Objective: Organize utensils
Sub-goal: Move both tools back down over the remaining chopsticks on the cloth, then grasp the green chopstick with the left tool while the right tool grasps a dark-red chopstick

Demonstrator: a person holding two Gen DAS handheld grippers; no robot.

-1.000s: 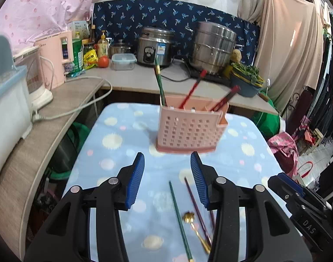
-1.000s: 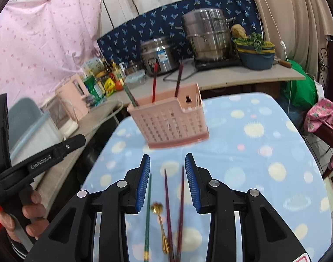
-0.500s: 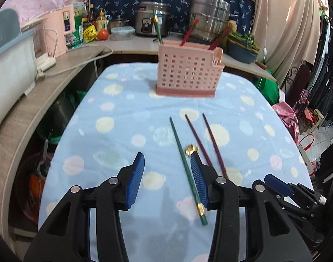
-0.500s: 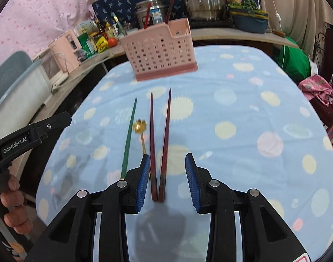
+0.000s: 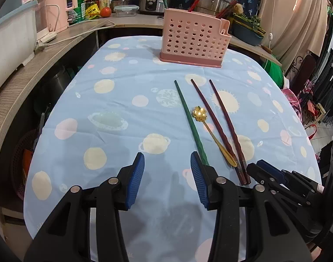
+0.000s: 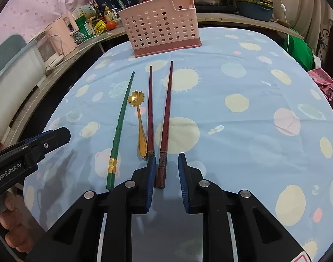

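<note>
A table covered with a pale blue cloth (image 5: 127, 91) printed with suns, planets and pastel dots fills both wrist views. Four utensils lie side by side on the cloth, roughly parallel, their thin tips pointing toward a pink perforated utensil basket (image 5: 193, 38) that stands upright at the far end of the table.

From left to right in the right wrist view: a green chopstick (image 6: 120, 126) with a gold band near its thick end; a small gold spoon (image 6: 138, 118) whose bowl is shaped like a flower; and two dark red chopsticks. The left red chopstick (image 6: 150, 109) lies just beside the spoon's handle. The right red chopstick (image 6: 166, 118) angles slightly away from it and has a darker patterned band near its thick end.

The right gripper (image 6: 164, 172) is low over the cloth, its blue-padded jaws narrowing around the thick end of the right red chopstick, which lies between them. The pads do not yet press on it.

The left gripper (image 5: 166, 174) hovers over bare cloth with its blue-padded jaws moderately apart and nothing between them. The thick end of the green chopstick runs just past its right finger.

The basket already holds several chopsticks, green and red, standing tilted above its rim. Behind the table, a counter (image 5: 131, 20) carries a rice cooker, steel pots, bottles and a tomato.
</note>
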